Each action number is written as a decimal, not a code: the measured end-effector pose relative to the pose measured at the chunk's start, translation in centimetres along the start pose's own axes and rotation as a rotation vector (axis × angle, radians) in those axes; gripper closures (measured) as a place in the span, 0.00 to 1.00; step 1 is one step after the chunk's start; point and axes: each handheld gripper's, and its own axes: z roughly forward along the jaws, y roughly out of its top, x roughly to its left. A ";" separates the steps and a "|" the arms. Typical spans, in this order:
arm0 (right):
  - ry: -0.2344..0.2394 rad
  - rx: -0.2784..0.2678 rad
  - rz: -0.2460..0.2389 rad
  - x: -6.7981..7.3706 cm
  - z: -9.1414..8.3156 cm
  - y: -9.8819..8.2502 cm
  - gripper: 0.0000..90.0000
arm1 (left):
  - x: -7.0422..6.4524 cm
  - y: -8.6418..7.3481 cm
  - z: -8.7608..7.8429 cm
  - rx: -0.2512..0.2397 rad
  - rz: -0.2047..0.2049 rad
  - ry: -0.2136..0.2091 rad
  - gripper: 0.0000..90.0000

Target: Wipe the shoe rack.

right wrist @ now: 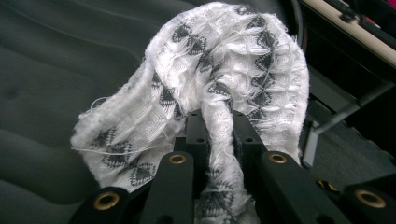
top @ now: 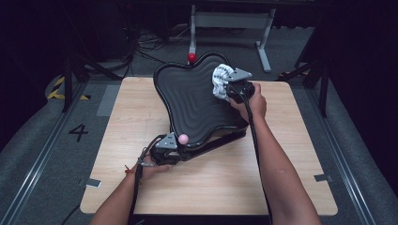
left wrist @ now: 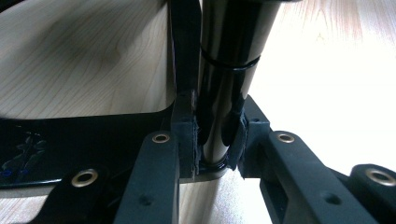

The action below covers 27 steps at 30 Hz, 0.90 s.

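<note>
While the left gripper [top: 168, 146] clamps tight on the glossy black post [left wrist: 224, 70] at the near corner of the tilted black ribbed board [top: 192, 101], the right gripper [top: 231, 86] has its jaws pinched on a white patterned cloth [right wrist: 210, 79]. That cloth bunches just ahead of its jaws, pressed to the board's upper right lobe. From there the ribbed face runs down and left toward the left gripper — likely the way the next wipe goes.
</note>
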 end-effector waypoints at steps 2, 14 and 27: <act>-0.004 -0.003 -0.026 0.7 0.0 0.4 0.90 | 0.0 0.0 0.0 0.000 -0.003 0.003 0.82; 0.118 -0.074 -0.130 6.5 -0.1 3.3 0.90 | 0.0 0.0 0.0 -0.003 -0.009 0.006 0.82; 0.238 -0.139 -0.158 10.9 -0.6 4.4 0.89 | 0.0 0.0 0.0 -0.003 -0.009 0.008 0.82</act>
